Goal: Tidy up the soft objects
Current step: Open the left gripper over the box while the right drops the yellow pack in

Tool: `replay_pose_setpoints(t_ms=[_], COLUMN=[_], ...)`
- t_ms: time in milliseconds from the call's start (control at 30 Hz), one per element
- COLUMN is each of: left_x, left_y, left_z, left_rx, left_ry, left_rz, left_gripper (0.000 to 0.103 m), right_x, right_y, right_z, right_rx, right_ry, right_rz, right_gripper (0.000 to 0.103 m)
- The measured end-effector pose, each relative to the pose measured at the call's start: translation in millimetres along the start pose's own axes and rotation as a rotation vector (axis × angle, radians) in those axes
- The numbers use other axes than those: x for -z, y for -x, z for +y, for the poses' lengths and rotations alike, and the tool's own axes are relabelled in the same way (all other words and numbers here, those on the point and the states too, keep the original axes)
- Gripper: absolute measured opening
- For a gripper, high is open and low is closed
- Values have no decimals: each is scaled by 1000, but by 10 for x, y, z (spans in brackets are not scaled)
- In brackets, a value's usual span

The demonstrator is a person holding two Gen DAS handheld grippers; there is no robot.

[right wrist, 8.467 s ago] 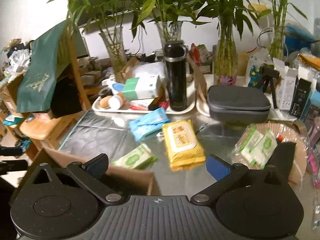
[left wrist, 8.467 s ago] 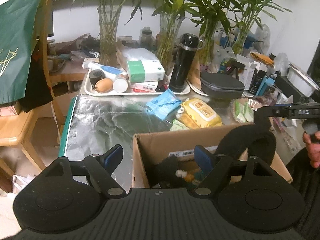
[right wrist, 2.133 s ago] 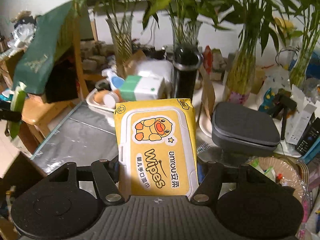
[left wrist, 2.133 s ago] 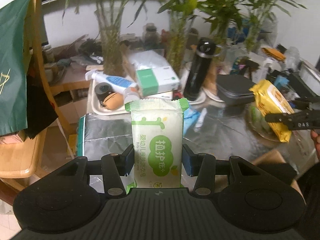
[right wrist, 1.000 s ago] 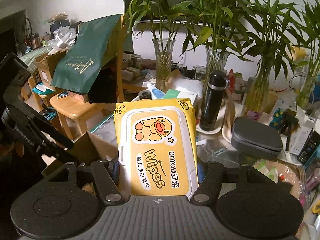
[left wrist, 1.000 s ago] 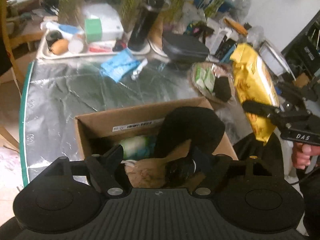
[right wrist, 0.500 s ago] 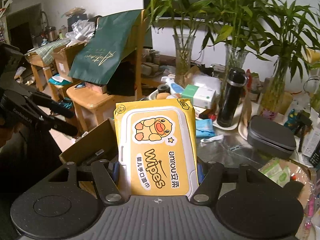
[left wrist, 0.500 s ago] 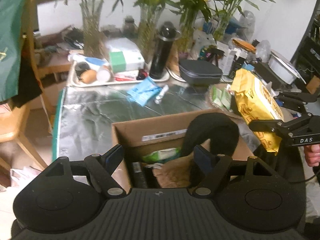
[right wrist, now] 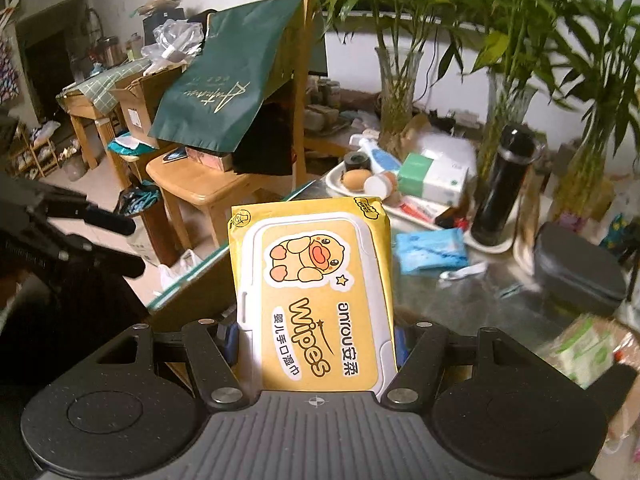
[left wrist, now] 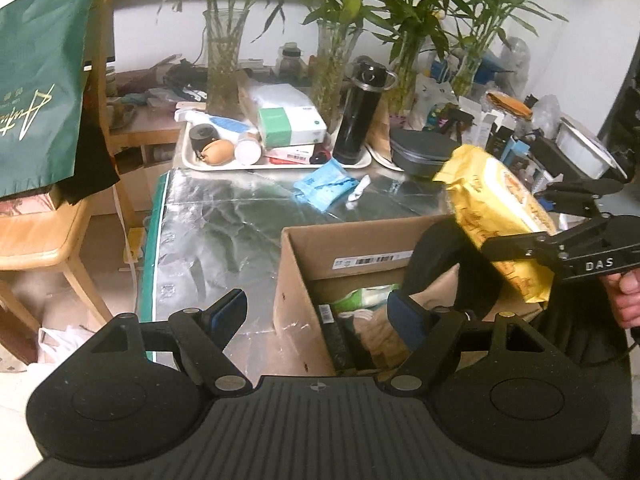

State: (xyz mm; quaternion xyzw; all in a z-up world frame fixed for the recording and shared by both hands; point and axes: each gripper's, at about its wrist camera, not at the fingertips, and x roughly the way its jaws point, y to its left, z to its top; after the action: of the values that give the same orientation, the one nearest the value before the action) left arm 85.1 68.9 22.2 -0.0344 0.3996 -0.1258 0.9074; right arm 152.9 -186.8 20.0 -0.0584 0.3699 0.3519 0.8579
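My right gripper [right wrist: 316, 344] is shut on a yellow wipes pack [right wrist: 316, 300] with a duck on it. The left wrist view shows that yellow pack [left wrist: 500, 216] hanging above the right corner of the cardboard box [left wrist: 304, 248]. Inside the box lie a green-and-white wipes pack [left wrist: 364, 296], a black soft item [left wrist: 452, 264] and a beige one [left wrist: 376, 332]. My left gripper [left wrist: 316, 312] stands open and empty over the box's near left corner. A blue pack [left wrist: 324, 186] lies on the foil-covered table behind the box.
A white tray [left wrist: 188, 156] of small items, a black bottle [left wrist: 356, 120], a grey case [left wrist: 420, 148] and glass vases with bamboo crowd the table's back. A wooden chair [left wrist: 36, 240] with a green bag stands left. A person's hand [left wrist: 624, 296] holds the right gripper.
The right gripper carried the yellow pack left, closer over the box. The left gripper drew back and tipped up from looking into the box; its jaws stayed open and empty.
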Motion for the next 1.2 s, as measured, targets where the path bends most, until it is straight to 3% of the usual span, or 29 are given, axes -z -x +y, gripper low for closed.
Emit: replay_pose_setpoints(t_ms=[300,400,467,667,900,1200], left_x=[3,-11,-15,-22,-34,-58], left_y=[167,182,183,152,52,-118], left_z=[147,192,219,222,110,-78], left_rx=[-2,-10,-17,-29,-38,-28], left_ry=[62,85,99,85,36,-17], left_rz=[-93,-113,-110,-95,-67,-17], left_gripper=[77,77,77,77,77,77], right_x=[-195,-215,-215,-142,-6,159], right_y=[-427,-514,-504,-357,-142,25], right_z=[193,217,239,205,110,-183], right_rx=[-89,-136,-108,-73,21,110], right_ry=[-151,-169,-146,-68,9,-23], right_rz=[91,78,50,28,2,13], right_gripper=[69,76,90,101,103,103])
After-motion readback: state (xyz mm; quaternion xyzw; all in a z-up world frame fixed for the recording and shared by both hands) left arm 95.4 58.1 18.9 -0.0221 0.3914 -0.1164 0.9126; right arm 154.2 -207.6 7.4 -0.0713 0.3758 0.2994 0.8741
